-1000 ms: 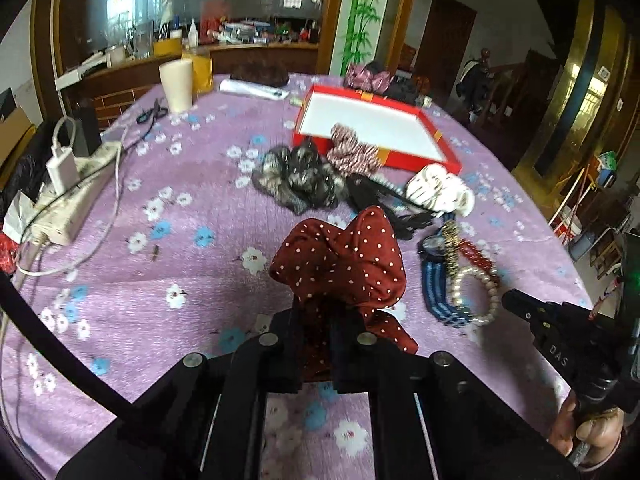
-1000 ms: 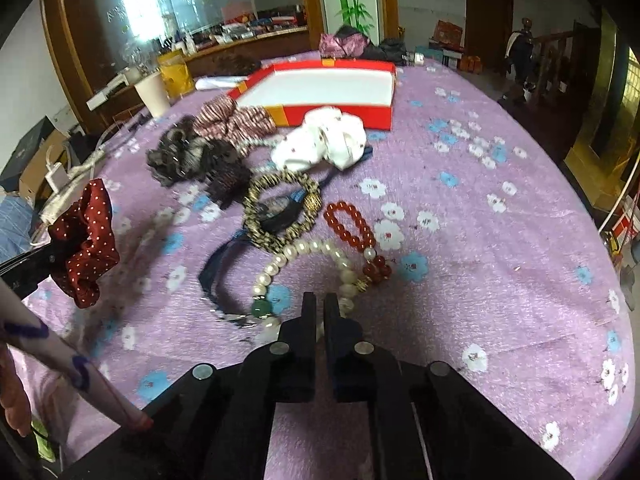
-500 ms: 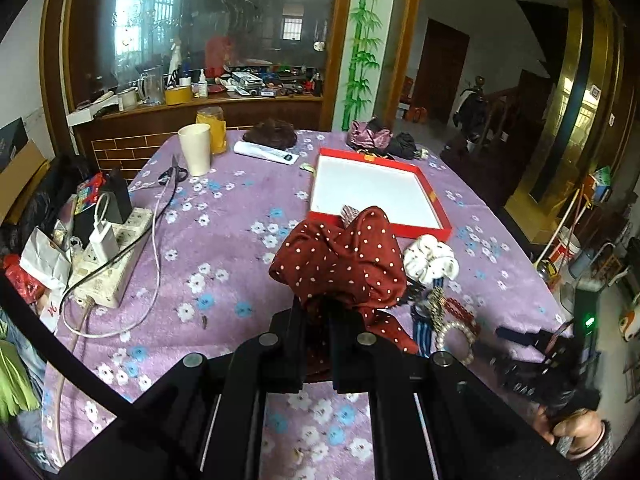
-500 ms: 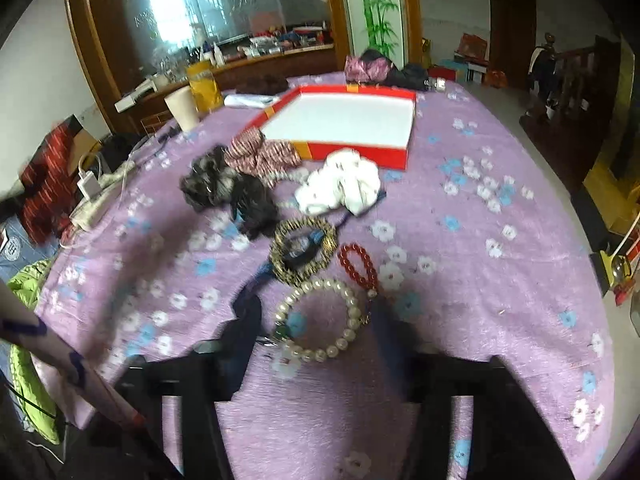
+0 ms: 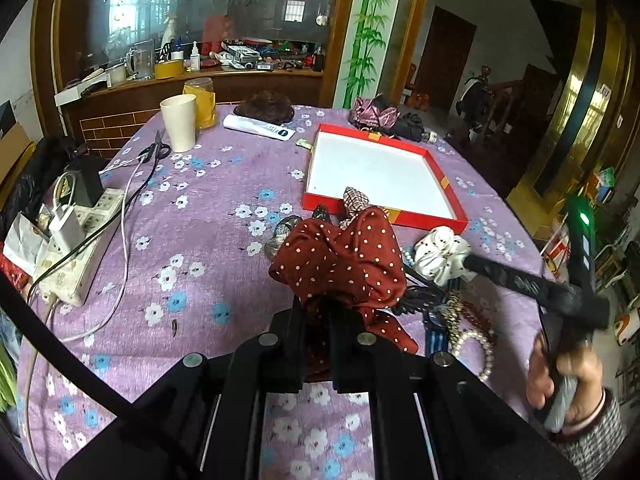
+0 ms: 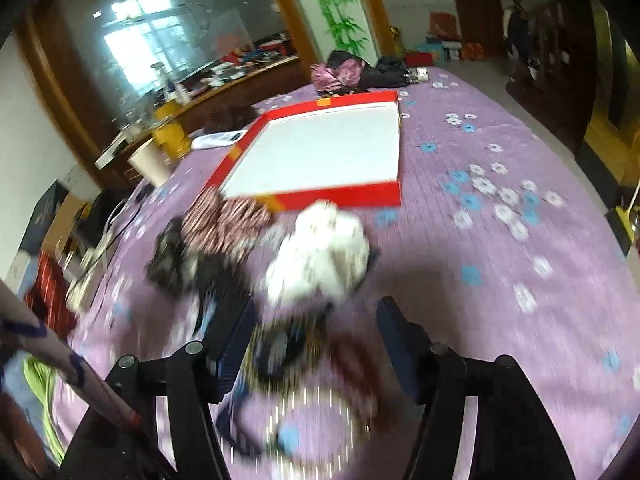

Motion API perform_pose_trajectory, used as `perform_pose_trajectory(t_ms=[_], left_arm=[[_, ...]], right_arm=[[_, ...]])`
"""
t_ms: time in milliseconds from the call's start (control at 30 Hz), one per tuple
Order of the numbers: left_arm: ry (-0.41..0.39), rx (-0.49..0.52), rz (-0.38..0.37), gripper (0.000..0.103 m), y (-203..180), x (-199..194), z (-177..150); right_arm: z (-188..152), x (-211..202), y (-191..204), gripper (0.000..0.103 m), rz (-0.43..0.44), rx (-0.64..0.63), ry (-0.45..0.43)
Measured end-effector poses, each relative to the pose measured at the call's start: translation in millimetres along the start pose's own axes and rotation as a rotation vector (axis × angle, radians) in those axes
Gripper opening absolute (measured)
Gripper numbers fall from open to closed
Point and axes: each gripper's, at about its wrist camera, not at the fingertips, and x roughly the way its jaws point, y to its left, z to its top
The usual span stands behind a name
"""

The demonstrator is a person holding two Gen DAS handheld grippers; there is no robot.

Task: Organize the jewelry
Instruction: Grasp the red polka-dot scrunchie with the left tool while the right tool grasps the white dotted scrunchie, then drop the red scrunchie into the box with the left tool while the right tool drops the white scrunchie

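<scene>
Scrunchie (image 5: 340,264), dark red with white dots, bunched.

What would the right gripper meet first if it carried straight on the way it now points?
Probably the white scrunchie, just ahead of the open right gripper; the jaws have just been opening and grip nothing. Blur makes depth uncertain, and dark bracelets lie below it.

We are in a lived-in home: a round table under a purple flowered cloth (image 5: 208,216), a cluttered wooden counter (image 5: 224,80) before glass, a bamboo-painted pillar (image 5: 362,28) and dark wooden doors (image 5: 444,60).
</scene>
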Motion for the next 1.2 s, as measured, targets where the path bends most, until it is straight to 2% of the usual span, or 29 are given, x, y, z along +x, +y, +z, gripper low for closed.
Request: perform_pose_trajectory(t_ms=[67, 100, 133, 200, 267, 367, 467, 600, 667, 767, 867, 1000, 1033, 1100, 1167, 1200], left_arm=[[0.007, 0.010, 0.010, 0.008, -1.0, 5.0, 6.0], [0.006, 0.013, 0.013, 0.008, -0.5, 4.9, 8.8], [0.003, 0.018, 0.017, 0.008, 0.0, 4.2, 12.8], [-0.007, 0.027, 0.022, 0.008, 1.0, 2.1, 21.5], [-0.008, 0.032, 0.027, 0.008, 2.7, 2.3, 31.5], [-0.001, 0.030, 0.020, 0.008, 2.4, 3.0, 53.2], [-0.027, 0.072, 0.037, 0.008, -9.6, 1.6, 81.0], [-0.044, 0.130, 0.050, 0.008, -29.6, 17.7, 123.4], [-0.034, 0.129, 0.030, 0.009, -35.9, 36.7, 141.8], [0.013, 0.138, 0.012, 0.009, -46.1, 89.5, 159.7], [0.074, 0.135, 0.022, 0.009, -49.2, 152.1, 164.8], [0.128, 0.095, 0.017, 0.010, -46.5, 210.2, 156.6], [0.135, 0.095, 0.016, 0.011, -46.9, 218.7, 154.4], [0.154, 0.105, 0.011, 0.019, -47.2, 233.3, 149.0], [0.164, 0.109, 0.005, 0.039, -44.9, 242.0, 144.9], [0.170, 0.104, 0.015, 0.043, -42.0, 245.9, 142.8]], right_arm=[[10.4, 19.7, 2.5, 0.064, -0.025, -0.005, 0.027], [12.0, 25.8, 1.5, 0.038, -0.031, -0.009, 0.039], [14.1, 32.7, 2.0, 0.006, -0.035, -0.019, 0.067], [16.0, 33.3, 4.6, 0.005, -0.057, -0.049, 0.076], [18.7, 22.0, 8.2, 0.005, -0.077, -0.083, 0.046], [32.0, -4.9, 11.0, 0.005, -0.059, -0.102, -0.008], [55.7, -33.0, 21.0, 0.005, -0.049, -0.140, -0.069], [90.2, -46.6, 34.5, 0.005, -0.071, -0.191, -0.125], [108.7, -39.7, 37.5, 0.005, -0.088, -0.199, -0.141], [125.4, -11.6, 32.1, 0.005, -0.099, -0.177, -0.119], [135.6, 27.1, 16.5, 0.005, -0.084, -0.121, -0.069], [133.0, 72.6, -5.8, 0.008, -0.064, -0.069, 0.011], [129.8, 78.2, -8.1, 0.014, -0.066, -0.064, 0.021], [122.1, 89.5, -14.2, 0.019, -0.076, -0.064, 0.043], [115.7, 94.6, -18.8, 0.020, -0.090, -0.067, 0.049], [112.9, 96.4, -20.4, 0.021, -0.090, -0.064, 0.053]])
